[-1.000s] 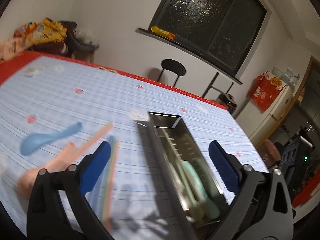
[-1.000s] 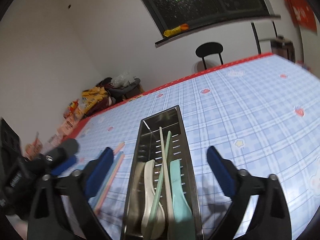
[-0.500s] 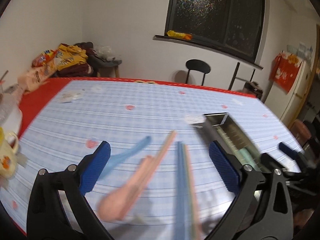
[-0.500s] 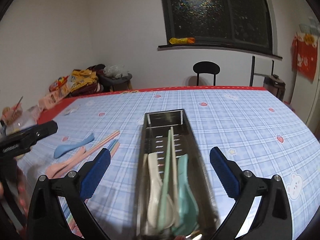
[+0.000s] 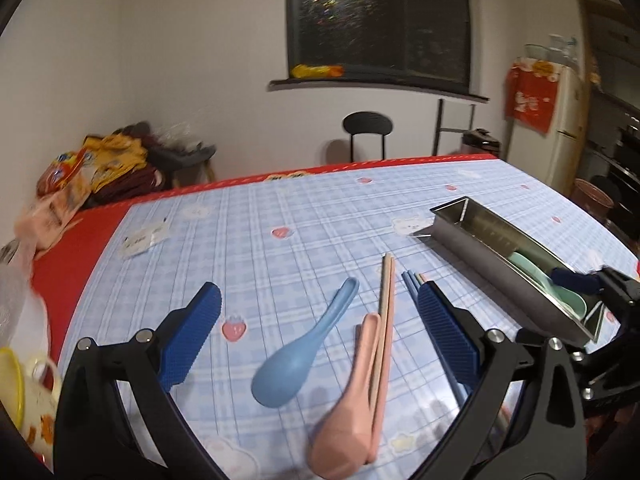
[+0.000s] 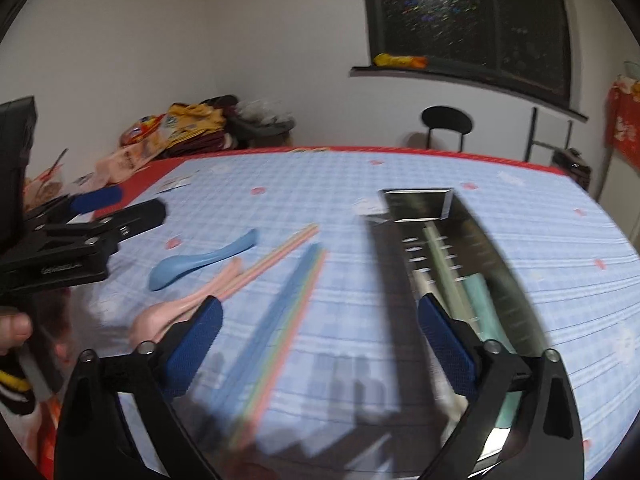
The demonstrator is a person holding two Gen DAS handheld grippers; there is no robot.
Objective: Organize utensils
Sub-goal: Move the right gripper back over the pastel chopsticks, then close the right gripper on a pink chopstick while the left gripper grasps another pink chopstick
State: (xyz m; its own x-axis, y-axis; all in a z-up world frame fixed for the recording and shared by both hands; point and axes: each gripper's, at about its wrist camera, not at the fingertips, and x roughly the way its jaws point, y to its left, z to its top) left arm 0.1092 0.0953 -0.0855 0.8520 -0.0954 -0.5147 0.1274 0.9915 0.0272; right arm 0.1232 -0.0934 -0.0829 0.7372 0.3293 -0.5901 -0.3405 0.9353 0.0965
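Note:
On the blue checked cloth lie a blue spoon (image 5: 296,356), a pink spoon (image 5: 352,412), pink chopsticks (image 5: 385,300) and blue chopsticks (image 5: 412,284). My left gripper (image 5: 318,296) hangs open above the two spoons, touching neither. To the right stands a long steel tray (image 5: 492,264) holding a green spoon, a pale spoon and chopsticks. My right gripper (image 6: 320,310) hovers over the blue and pink chopsticks (image 6: 288,312) beside the tray (image 6: 460,248). Its jaws are closing, and the pads press on nothing. The left gripper (image 6: 120,206) shows at the left of the right wrist view.
A yellow-rimmed mug (image 5: 24,392) sits at the table's near left corner and paper scraps (image 5: 144,236) lie further back. Snack bags (image 5: 92,164) pile up beyond the red table edge. A black chair (image 5: 368,128) and a fridge (image 5: 560,120) stand behind.
Both views have swung left, away from the tray and onto the loose spoons and chopsticks. The right gripper's fingers stand slightly closer together than before.

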